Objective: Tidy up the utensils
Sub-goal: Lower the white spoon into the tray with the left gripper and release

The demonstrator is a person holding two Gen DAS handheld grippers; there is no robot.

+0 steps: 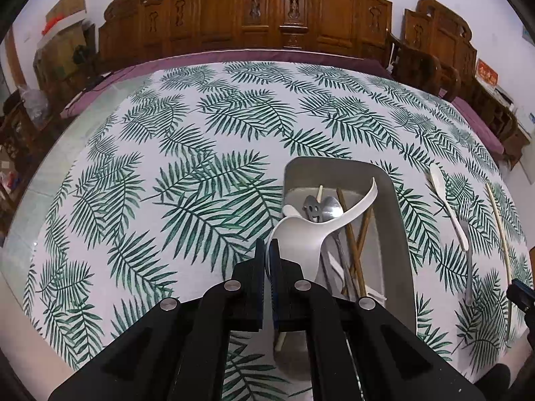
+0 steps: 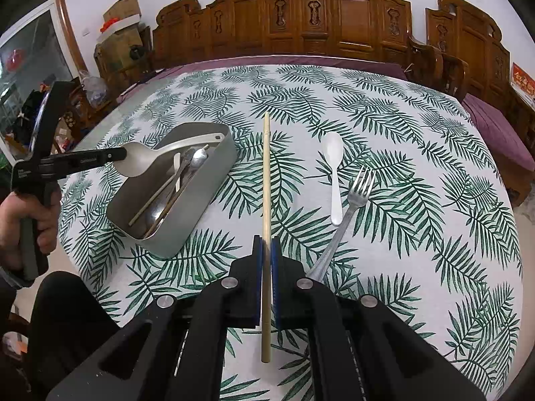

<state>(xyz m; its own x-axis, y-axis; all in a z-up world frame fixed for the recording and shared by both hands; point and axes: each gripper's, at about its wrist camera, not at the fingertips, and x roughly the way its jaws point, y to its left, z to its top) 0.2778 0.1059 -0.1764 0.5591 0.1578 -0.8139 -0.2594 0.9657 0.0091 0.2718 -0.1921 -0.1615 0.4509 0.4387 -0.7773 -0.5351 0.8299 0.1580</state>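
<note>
In the left wrist view, the left claw (image 1: 270, 250) sits low in the middle of the frame. It is clenched on the bowl edge of a big white ladle (image 1: 302, 237). The ladle's handle curves up and to the right, over the gray metal tray (image 1: 399, 234). Inside the tray lie a smiley-face spoon (image 1: 311, 208), a shiny spoon (image 1: 332, 208) and brown chopsticks (image 1: 354, 244). The ladle looks light, stiff and smooth, so it could slip; a hold on the bowl rim looks less steady than one on the handle. At the right side of the frame, a white spoon (image 1: 446, 200), a fork (image 1: 467, 234) and a pale chopstick (image 1: 498, 224) are on the leafy desk (image 1: 167, 167).

In the right wrist view, the right claw (image 2: 266, 254) is low in the middle, clenched on the pale chopstick (image 2: 266, 183). The stick points straight up the frame. It is thin, light and stiff, and held near one end it may swing. The tray (image 2: 200, 197) is at the left, well apart from it. The left claw (image 2: 123, 155) holds the ladle (image 2: 143, 162) over the tray's left end. A hand (image 2: 13, 224) grips that tool. The white spoon (image 2: 334, 173) and fork (image 2: 347, 214) lie right of the chopstick.
</note>
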